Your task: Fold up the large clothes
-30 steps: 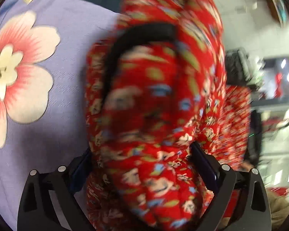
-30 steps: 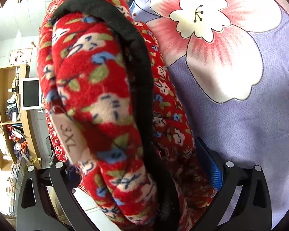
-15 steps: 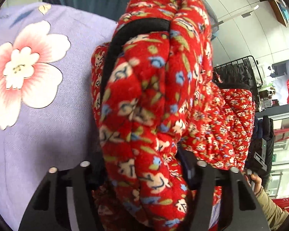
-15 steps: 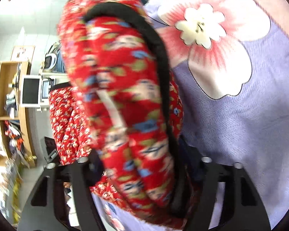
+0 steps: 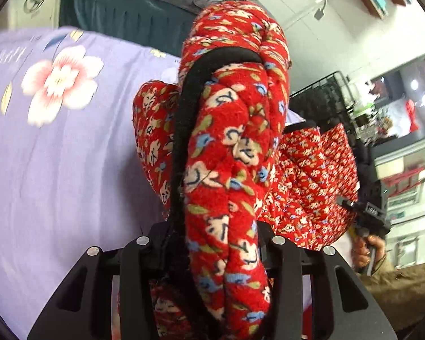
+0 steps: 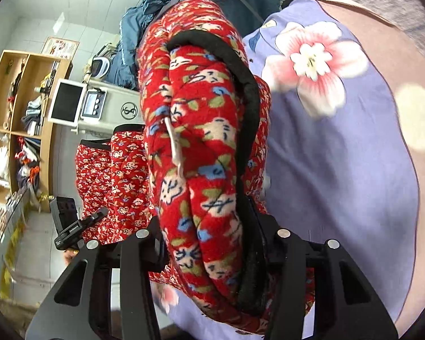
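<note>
Both tongs, left (image 5: 215,255) and right (image 6: 212,252), are closing, clamped on the red jacket's (image 5: 235,147) hem, lifted above the bed (image 5: 56,170). Thick padding may slip from 1 grip; fold skews.

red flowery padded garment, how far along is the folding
Early stage. Done: both grippers have picked up the red floral quilted garment with black trim. In hand: left gripper and right gripper are closing on bunched edges, lifted above the lilac flowered sheet. Left: no neat fold is visible yet.
</note>
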The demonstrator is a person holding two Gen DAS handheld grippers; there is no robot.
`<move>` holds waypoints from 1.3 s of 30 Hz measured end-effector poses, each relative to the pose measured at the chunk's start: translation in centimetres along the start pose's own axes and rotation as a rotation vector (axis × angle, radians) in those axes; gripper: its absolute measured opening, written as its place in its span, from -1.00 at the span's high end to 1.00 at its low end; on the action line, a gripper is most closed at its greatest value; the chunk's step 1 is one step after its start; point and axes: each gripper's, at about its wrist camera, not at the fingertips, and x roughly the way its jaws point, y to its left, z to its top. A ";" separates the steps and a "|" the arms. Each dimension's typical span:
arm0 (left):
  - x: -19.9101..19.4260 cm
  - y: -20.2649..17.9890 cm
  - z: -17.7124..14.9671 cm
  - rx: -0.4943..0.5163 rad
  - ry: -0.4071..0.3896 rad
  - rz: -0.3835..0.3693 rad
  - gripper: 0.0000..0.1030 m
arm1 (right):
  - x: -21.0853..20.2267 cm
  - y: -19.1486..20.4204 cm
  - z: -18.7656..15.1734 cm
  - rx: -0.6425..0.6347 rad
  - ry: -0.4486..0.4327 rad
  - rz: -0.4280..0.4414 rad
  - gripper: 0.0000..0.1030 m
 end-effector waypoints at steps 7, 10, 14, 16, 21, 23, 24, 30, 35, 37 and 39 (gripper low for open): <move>-2.9 2.5 -3.3 -0.059 -0.027 -0.059 0.23 | -0.4 4.9 -5.5 -0.049 0.050 -0.058 0.16; -6.2 4.2 -2.9 -0.050 -0.061 -0.091 0.24 | 1.5 10.2 -5.9 -0.112 0.057 -0.063 0.22; -14.3 8.6 -0.9 -0.011 -0.169 -0.116 0.25 | 6.0 22.8 -5.4 -0.330 0.144 0.065 0.54; -20.1 11.8 -0.5 -0.007 -0.261 -0.111 0.25 | 9.5 30.0 -5.2 -0.472 0.174 0.022 0.54; -33.6 20.3 -2.0 -0.071 -0.478 0.066 0.25 | 22.8 45.1 -4.9 -0.710 0.355 0.103 0.54; -39.8 24.8 -3.6 -0.153 -0.595 0.167 0.25 | 28.2 51.1 -5.2 -0.803 0.406 0.170 0.54; -42.5 26.8 -4.8 -0.193 -0.654 0.215 0.25 | 30.4 53.4 -5.3 -0.828 0.424 0.199 0.54; -48.9 35.0 -13.9 -0.499 -0.886 0.466 0.23 | 47.1 66.7 -7.0 -1.000 0.528 0.314 0.53; -42.0 42.4 -20.5 -0.860 -0.881 0.417 0.22 | 60.5 66.3 -9.0 -0.996 0.642 0.187 0.49; -37.2 45.6 -23.2 -1.015 -0.815 0.393 0.21 | 66.0 64.6 -8.3 -0.968 0.671 0.049 0.48; -34.0 47.5 -26.6 -1.128 -0.849 0.351 0.07 | 70.9 61.7 -8.2 -0.898 0.688 -0.112 0.27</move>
